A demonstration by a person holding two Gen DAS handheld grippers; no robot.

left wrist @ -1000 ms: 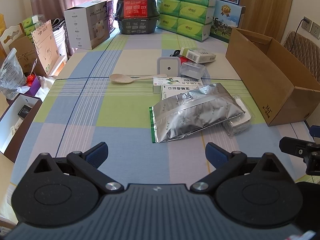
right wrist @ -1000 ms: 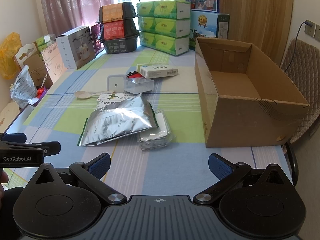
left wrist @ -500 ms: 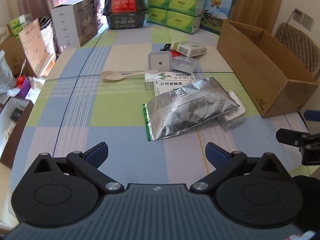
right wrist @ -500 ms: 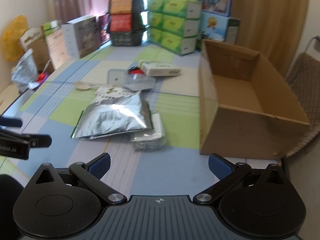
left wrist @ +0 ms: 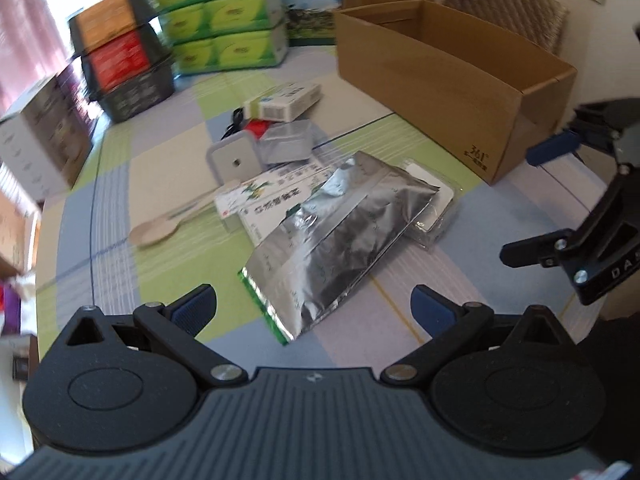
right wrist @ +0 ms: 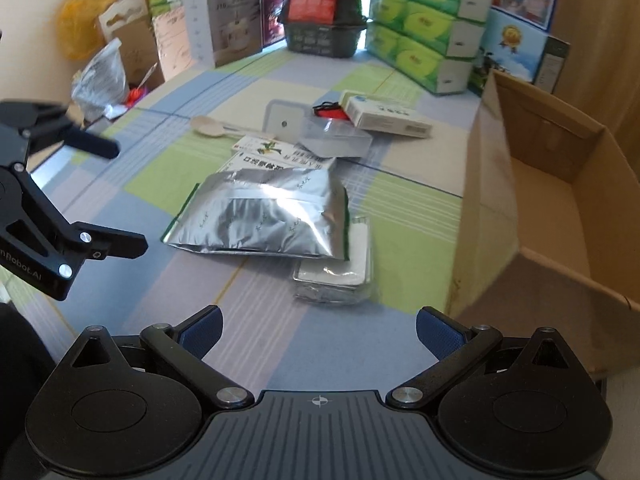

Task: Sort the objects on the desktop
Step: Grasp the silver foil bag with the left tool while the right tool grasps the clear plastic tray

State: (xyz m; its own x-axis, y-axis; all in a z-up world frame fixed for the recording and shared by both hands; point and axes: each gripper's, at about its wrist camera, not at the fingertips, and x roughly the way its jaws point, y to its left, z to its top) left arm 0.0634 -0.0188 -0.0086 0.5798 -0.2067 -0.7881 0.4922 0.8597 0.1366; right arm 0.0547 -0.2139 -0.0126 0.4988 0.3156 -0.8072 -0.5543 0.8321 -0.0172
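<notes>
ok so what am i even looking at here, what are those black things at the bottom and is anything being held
Each picture comes from a camera on a hand-held gripper, looking along its two blue-tipped fingers. The black shape at the bottom is that gripper: the left gripper in one view, the right gripper in the other. Both are open and hold nothing. On the checked tablecloth lie a silver pouch, medicine boxes, a spoon and small clear containers. A cardboard box sits open beside them.

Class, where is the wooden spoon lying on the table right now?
In both wrist views the wooden spoon lies flat on the checked tablecloth, left of the clutter pile, its handle running under the green-and-white medicine boxes by the small grey square box.
</notes>
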